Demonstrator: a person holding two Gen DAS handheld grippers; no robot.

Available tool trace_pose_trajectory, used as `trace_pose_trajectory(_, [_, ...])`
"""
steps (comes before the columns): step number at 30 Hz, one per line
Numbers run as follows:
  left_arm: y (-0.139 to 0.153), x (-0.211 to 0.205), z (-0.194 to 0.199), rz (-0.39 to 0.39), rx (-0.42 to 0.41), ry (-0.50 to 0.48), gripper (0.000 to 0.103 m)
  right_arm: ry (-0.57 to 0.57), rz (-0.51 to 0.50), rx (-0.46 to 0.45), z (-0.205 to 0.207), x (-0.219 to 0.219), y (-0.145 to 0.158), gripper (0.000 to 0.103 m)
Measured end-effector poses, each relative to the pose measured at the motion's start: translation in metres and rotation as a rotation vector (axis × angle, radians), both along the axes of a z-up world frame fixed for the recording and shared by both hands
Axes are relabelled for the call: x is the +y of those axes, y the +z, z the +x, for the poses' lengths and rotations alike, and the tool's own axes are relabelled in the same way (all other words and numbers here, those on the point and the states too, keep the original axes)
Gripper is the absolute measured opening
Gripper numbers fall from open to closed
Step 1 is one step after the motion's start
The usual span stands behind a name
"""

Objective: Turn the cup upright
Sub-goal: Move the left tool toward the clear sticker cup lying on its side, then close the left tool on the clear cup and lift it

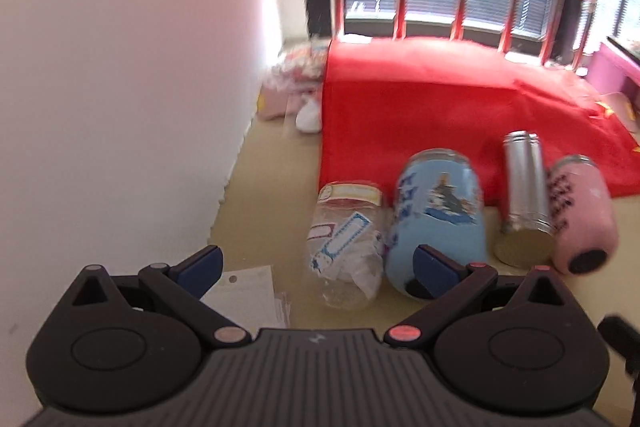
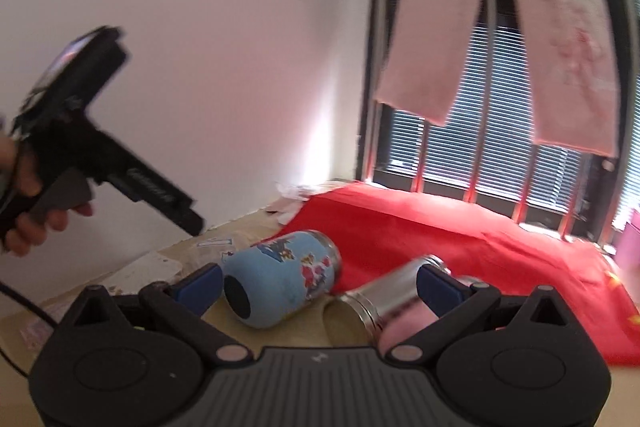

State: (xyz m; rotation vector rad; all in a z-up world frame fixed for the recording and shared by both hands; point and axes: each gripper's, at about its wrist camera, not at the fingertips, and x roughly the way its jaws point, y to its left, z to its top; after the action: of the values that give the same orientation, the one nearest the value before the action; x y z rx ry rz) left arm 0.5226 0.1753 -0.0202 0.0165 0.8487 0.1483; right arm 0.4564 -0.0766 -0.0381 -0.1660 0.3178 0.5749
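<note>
Several cups lie on their sides on the tan table (image 1: 276, 195): a clear plastic jar (image 1: 346, 243), a blue cartoon cup (image 1: 436, 219), a steel cup (image 1: 524, 195) and a pink cup (image 1: 582, 215). My left gripper (image 1: 318, 269) is open and empty, just in front of the clear jar and blue cup. My right gripper (image 2: 320, 287) is open and empty, with the blue cup (image 2: 280, 277) and the steel cup (image 2: 384, 297) between its fingers' lines. The pink cup (image 2: 404, 325) shows partly behind the right finger.
A red cloth (image 1: 420, 95) covers the table's back half. A white wall (image 1: 120, 67) stands at the left. Pink garments (image 2: 500, 27) hang above by the barred window. Paper (image 1: 246, 289) lies near the left gripper. The left gripper's body (image 2: 100, 155) shows in the right wrist view.
</note>
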Motion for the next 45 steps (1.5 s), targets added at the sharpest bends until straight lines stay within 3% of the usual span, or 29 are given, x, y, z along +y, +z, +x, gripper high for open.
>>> trace_pose_trajectory(12, [-0.039,0.010,0.069,-0.042,0.160,-0.002,0.101,0.060,-0.003,0.033,0.049,0.002,-0.020,0.103])
trace_pose_trajectory(15, [-0.047,0.013,0.074,-0.058,0.172,-0.009,0.095,0.076,0.002,0.043,0.052,0.001,-0.023,0.103])
trace_pose_trajectory(17, [-0.049,0.014,0.074,-0.070,0.170,-0.019,0.073,0.082,0.001,0.042,0.052,0.002,-0.025,0.103])
trace_pose_trajectory(20, [-0.047,0.013,0.067,-0.077,0.152,-0.022,0.071,0.098,-0.005,0.047,0.052,0.004,-0.026,0.103])
trace_pose_trajectory(26, [-0.030,0.004,0.037,-0.046,0.128,-0.061,0.070,0.130,-0.015,0.024,0.042,0.012,-0.019,0.103])
trace_pose_trajectory(33, [0.004,-0.008,-0.022,-0.017,0.080,-0.132,0.070,0.185,-0.032,0.023,0.001,0.023,-0.001,0.103])
trace_pose_trajectory(45, [0.025,-0.037,-0.129,0.034,0.056,-0.232,0.071,0.126,-0.061,0.031,-0.081,0.014,0.025,0.103])
